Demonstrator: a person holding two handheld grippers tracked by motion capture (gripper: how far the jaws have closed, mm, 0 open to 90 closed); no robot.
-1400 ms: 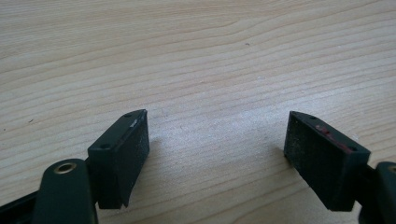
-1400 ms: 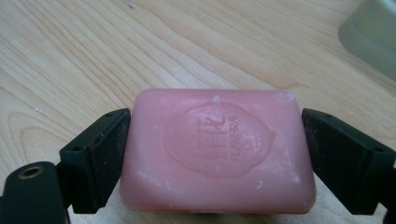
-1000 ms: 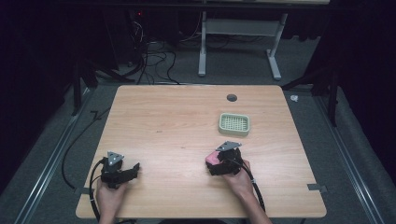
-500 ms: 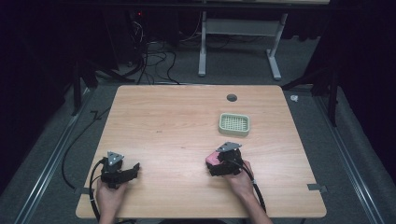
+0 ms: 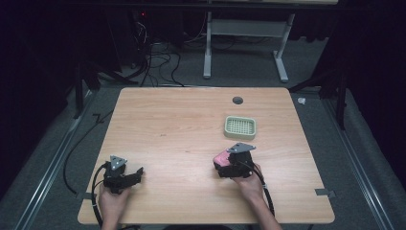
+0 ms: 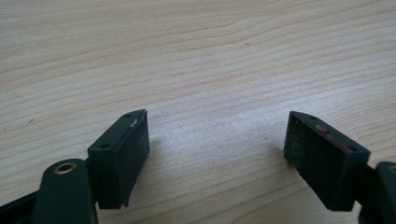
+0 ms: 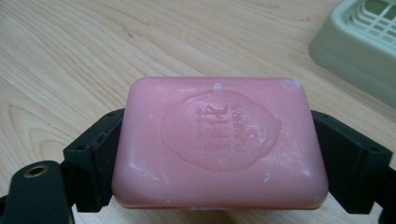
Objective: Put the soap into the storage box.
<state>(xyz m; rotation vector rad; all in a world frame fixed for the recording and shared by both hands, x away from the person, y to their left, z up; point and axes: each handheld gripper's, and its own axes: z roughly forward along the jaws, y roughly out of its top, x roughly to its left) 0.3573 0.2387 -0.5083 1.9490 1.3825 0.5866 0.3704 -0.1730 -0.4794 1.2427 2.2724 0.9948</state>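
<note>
We hold the pink soap [image 7: 219, 142] clamped in the right gripper [image 5: 229, 165] near the soap dish [image 5: 240, 127], left gripper [image 6: 217, 156] wide open and empty; placement into the dish likely comes next.

A wooden table [image 5: 172, 124] (light-grained) bears a green soap dish [image 5: 240, 127].

Ahead of my left gripper [image 6: 217, 154] I see bare table [image 5: 172, 124], open all the way across. My right gripper [image 7: 219, 158] has one obstacle ahead: the green soap dish [image 5: 240, 127], near, seemingly with bare wood between. Its far side is free.
</note>
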